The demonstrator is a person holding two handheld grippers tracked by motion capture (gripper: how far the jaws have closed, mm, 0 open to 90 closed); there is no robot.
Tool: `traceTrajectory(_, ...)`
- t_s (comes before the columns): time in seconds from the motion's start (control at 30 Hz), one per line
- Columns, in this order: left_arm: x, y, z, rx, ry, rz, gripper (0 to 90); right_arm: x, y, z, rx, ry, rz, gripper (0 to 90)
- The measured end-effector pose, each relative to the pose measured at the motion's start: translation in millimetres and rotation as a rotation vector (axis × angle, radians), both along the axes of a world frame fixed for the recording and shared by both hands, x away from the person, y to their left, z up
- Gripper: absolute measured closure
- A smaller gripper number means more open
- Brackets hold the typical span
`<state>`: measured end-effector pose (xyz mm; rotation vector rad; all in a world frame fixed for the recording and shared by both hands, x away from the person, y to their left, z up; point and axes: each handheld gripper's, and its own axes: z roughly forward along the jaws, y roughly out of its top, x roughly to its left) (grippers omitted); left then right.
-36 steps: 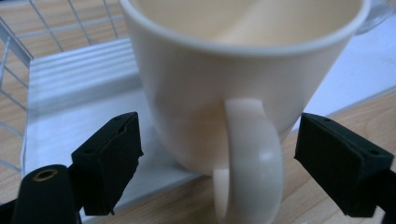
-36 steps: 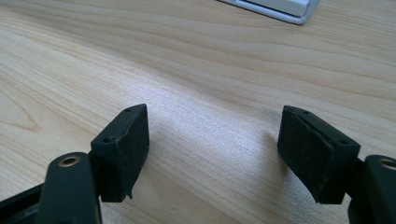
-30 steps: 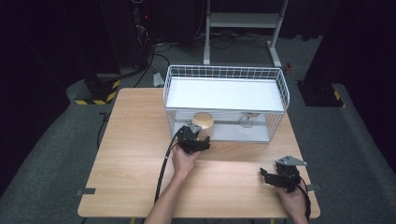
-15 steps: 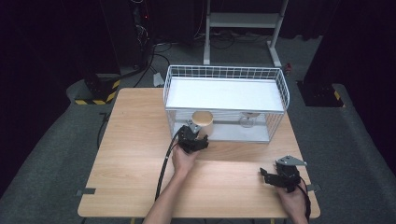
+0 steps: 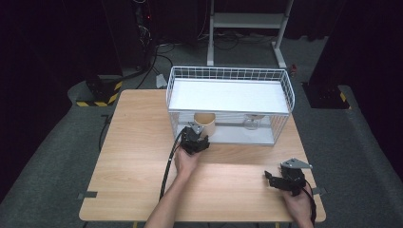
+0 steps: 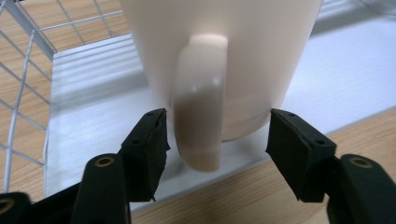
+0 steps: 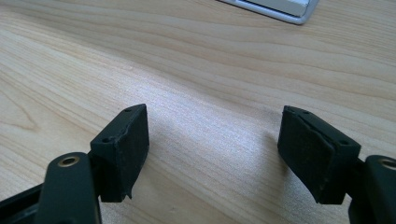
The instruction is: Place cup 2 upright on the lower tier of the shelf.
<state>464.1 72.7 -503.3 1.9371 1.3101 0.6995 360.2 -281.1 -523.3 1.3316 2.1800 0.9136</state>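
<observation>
Nothing has moved much since earlier: left gripper (image 6: 215, 135) still sits at the mug (image 6: 219, 60), jaws open either side of its handle (image 6: 198, 107). Mug stands inside the wire basket (image 5: 278, 78). Right gripper (image 7: 212, 144) open over table (image 7: 201, 60).

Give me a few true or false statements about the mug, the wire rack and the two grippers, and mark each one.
1. The left gripper has its jaws open on either side of the mug's handle. True.
2. The cream mug stands on the top shelf of the white wire rack. False: it stands on the lower level, under the top shelf.
3. The right gripper is clamped on a glass. False: its jaws are open above the bare wooden table.
4. A clear glass stands in the rack's lower level, apart from the mug. True.
5. The left gripper holds the mug lifted off the rack. False: the mug rests on the rack's white base.
</observation>
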Motion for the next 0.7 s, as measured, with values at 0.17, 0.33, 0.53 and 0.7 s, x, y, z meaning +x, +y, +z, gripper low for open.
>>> traceTrajectory(0.17, 4.0, 4.2, -1.7, -0.038, 0.016, 0.015, 41.8, 0.0, 0.0, 0.0, 0.000, 0.000, 0.000, 25.2)
traceTrajectory(0.33, 11.8, 4.3, 1.2, -0.038, 0.050, 0.008, 42.8, 0.0, 0.0, 0.0, 0.000, 0.000, 0.000, 25.2)
traceTrajectory(0.53, 20.0, 2.8, 0.6, -0.019, 0.059, 0.019, 45.1, 0.0, 0.0, 0.0, 0.000, 0.000, 0.000, 25.1)
traceTrajectory(0.7, 23.6, 1.5, 0.6, -0.009, 0.072, 0.008, 48.0, -0.1, 0.2, 0.1, 0.002, 0.002, -0.002, 25.1)
